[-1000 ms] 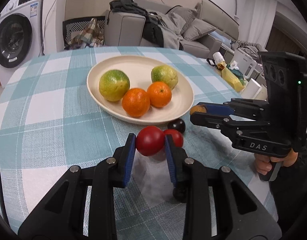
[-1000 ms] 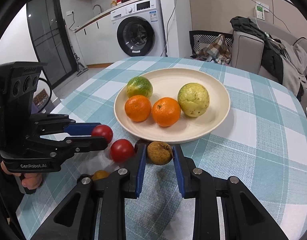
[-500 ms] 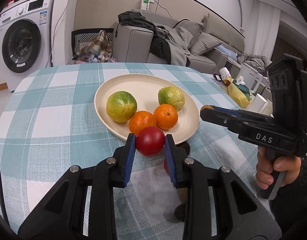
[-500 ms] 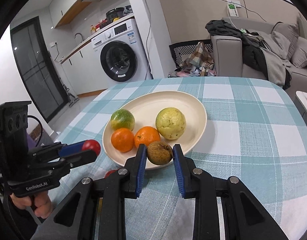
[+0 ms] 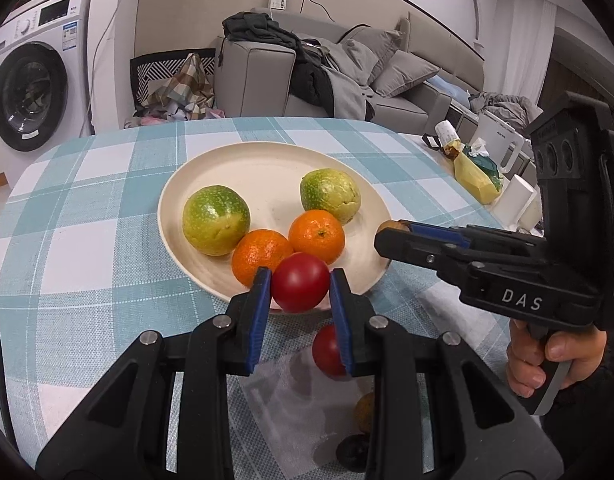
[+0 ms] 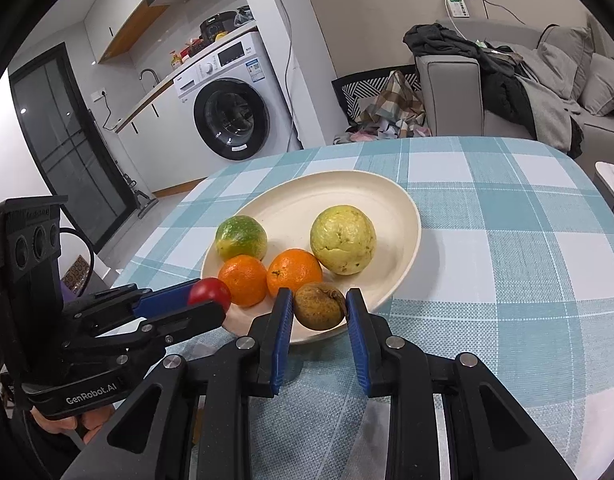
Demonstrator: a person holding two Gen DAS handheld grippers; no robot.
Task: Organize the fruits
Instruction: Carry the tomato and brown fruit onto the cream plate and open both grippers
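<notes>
Left gripper (image 5: pixel 300 294): clamps a red tomato (image 5: pixel 300 287) over the plate's near rim.
Right gripper (image 6: pixel 319 312): grips a brown fruit (image 6: pixel 318 306).
Plate (image 5: pixel 267 168): two green citrus, two tangerines.

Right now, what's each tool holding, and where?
Left tool: red tomato, pinched across its sides. Right tool: brown fruit, also by its sides.

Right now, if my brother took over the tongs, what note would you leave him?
Left tongs: shut on a red tomato, held over the near rim of the plate.
Right tongs: shut on a brown fruit, also at the plate's near edge.
Done: two oranges and two green fruits sit on the plate.
Left: set down both held fruits, then fetch the second tomato, another brown fruit and a dark one from the checked cloth.
</notes>
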